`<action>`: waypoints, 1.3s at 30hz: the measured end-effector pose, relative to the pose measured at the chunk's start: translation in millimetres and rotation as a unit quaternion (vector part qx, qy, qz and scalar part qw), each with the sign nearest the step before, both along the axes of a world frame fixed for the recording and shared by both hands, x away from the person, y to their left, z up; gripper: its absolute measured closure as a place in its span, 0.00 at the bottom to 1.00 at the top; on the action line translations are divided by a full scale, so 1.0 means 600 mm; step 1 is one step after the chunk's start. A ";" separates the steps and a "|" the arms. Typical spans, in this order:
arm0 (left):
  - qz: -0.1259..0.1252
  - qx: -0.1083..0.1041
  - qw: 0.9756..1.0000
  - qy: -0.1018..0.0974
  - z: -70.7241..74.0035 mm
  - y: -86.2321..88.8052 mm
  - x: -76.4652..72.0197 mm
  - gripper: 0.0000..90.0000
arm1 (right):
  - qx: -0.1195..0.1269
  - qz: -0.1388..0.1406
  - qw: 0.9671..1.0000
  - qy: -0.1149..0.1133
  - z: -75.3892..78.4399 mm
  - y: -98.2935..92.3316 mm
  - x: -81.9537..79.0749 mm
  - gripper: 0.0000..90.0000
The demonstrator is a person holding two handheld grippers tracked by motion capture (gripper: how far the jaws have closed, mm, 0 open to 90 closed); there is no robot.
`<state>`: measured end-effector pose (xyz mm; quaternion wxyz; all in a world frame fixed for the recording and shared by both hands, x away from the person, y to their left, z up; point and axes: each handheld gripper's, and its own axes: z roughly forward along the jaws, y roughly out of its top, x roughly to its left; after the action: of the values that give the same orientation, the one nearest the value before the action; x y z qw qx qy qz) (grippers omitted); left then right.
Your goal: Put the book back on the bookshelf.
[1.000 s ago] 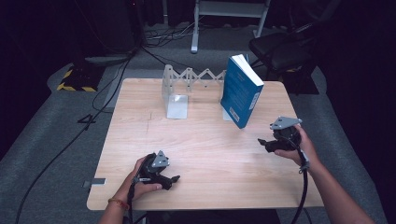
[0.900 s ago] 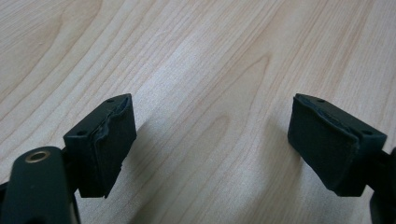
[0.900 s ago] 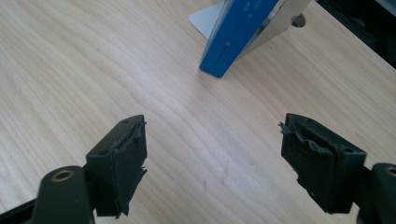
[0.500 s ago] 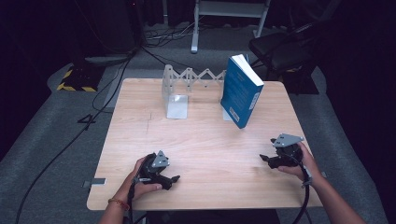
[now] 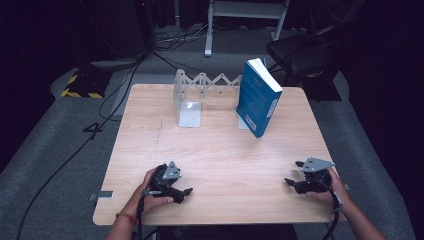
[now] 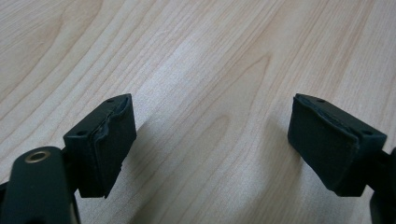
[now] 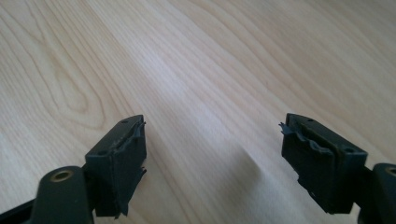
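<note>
The blue book (image 5: 258, 98), the thing nearest the work, stands upright and slightly tilted on the far right part of the table (image 5: 225, 150), its white page block facing up and far, its glossy cover turned toward the near left. It leans against the right end of a bookend rack.

Nearest of all, the left gripper (image 5: 186, 190) rests on the near left of the tabletop in the person's left hand (image 5: 150, 192), a grey three-cornered plate on top. In the left gripper view its two black jaws stand spread wide, with nothing but bare wood grain between the blocky rubber pads (image 6: 112, 140), whose edges look worn and ragged.

On the near right, the right gripper (image 5: 288, 182) sits low over the table in the right hand (image 5: 327, 187), pointing left. In the right gripper view its jaws are likewise spread apart over pale wood, the pads (image 7: 317, 154) frayed at their rims.

The table is a light laminate with long, wavy grain and rounded corners.

Farther off, just left of the book, the bookend rack (image 5: 200, 87) shows as a zigzag, accordion-like strip of pale metal, with a flat upright plate (image 5: 190, 114) at its left end. Grey carpet and dark cables lie beyond.
</note>
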<state>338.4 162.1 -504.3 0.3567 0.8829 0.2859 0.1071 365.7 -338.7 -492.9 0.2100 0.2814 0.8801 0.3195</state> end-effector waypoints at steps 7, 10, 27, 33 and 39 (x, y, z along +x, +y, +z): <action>0.000 0.000 1.000 0.000 0.000 0.000 0.000 0.18 | 0.062 -0.021 0.997 0.028 -0.013 -0.047 -0.023 0.24; 0.000 0.001 1.000 0.000 0.000 0.000 0.000 0.18 | 0.084 -0.037 0.995 0.038 -0.018 -0.065 -0.030 0.22; 0.004 0.001 1.000 0.000 0.000 -0.001 0.000 0.17 | 0.091 -0.054 0.993 0.047 -0.019 -0.085 -0.040 0.22; 0.004 0.001 1.000 0.000 0.000 -0.001 0.000 0.17 | 0.090 -0.061 0.993 0.045 -0.019 -0.085 -0.040 0.22; 0.004 0.001 1.000 0.001 0.000 -0.001 0.000 0.17 | 0.089 -0.063 0.993 0.045 -0.019 -0.085 -0.041 0.22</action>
<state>338.4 161.6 -504.3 0.3552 0.8822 0.2895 0.1082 341.1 -389.6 -504.3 0.1642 0.3677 0.8372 0.3699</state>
